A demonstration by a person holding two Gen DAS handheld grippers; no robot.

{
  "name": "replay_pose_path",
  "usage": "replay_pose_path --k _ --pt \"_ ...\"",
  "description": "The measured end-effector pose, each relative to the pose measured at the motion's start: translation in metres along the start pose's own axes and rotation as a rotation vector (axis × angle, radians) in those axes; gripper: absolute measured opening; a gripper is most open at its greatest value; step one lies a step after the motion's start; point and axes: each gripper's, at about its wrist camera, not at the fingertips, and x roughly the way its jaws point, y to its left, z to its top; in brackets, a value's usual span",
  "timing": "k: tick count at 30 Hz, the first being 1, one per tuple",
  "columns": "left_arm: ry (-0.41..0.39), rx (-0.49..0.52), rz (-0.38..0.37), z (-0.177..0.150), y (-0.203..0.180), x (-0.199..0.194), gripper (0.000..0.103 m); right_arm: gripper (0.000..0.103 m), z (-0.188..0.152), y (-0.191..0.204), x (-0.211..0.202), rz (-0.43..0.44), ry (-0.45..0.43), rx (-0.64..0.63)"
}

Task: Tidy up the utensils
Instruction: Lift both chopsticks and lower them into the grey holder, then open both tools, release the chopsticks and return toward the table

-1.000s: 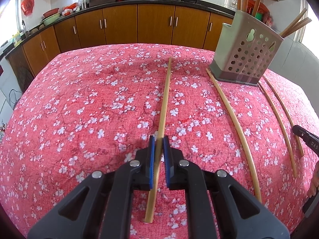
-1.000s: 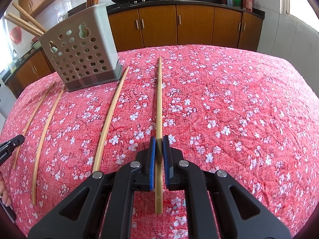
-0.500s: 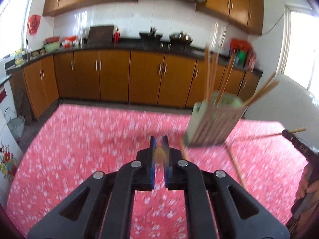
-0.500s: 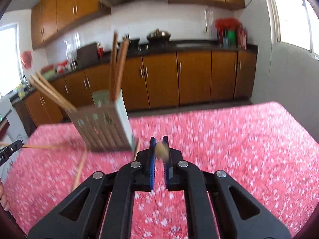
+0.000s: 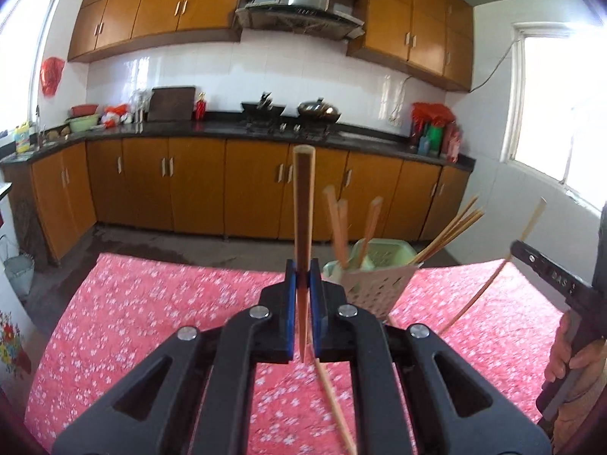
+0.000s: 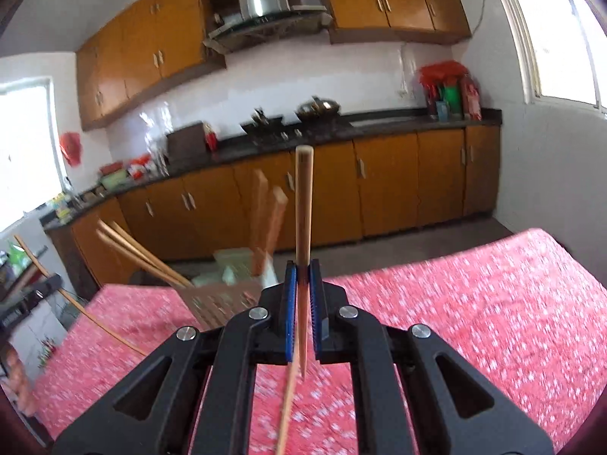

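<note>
Only left view [image 5: 302, 284] – other gripper's chopstick [image 5: 489, 288].

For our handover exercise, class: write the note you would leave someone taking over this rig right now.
Left gripper: shut on a long wooden chopstick, lifted and pointing up.
Right gripper: shut on another wooden chopstick, likewise raised.
The perforated grey plastic utensil holder stands on the red floral tablecloth, already holding several chopsticks.
Done: both sticks picked up.
Left: drop both into the holder, then collect the loose chopstick on the cloth; more may lie out of view.
</note>
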Motion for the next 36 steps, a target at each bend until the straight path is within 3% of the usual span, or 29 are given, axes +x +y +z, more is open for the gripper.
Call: replay_pose_path --k 6,11,16,19,27,30,32,36 --pt "-0.082 -0.002 -0.071 0.027 -0.026 -0.014 0.008 0.008 0.039 0.020 -0.014 0.082 -0.108 0.007" --pt "-0.173 -0.004 -0.095 0.060 -0.050 -0.013 0.008 0.008 0.060 0.039 -0.006 0.082 -0.190 -0.008" --pt "-0.246 0.021 -0.065 0.087 -0.067 0.001 0.008 0.008 0.072 0.047 0.011 0.046 -0.259 -0.019" --pt "-0.237 0.020 -0.047 0.088 -0.069 0.022 0.008 0.008 0.068 0.047 0.026 0.024 -0.268 -0.023" --pt "-0.159 -0.043 -0.031 0.065 -0.053 0.074 0.008 0.008 0.043 0.044 0.059 0.016 -0.165 -0.016" --pt "-0.148 -0.061 -0.026 0.060 -0.048 0.074 0.011 0.017 0.043 0.042 0.055 0.015 -0.160 -0.014" --pt "-0.155 -0.071 -0.021 0.062 -0.044 0.069 0.014 0.029 0.044 0.037 0.047 0.018 -0.172 -0.002" --pt "-0.190 -0.074 -0.001 0.065 -0.037 0.049 0.022 0.029 0.050 0.027 0.026 0.001 -0.194 0.005"
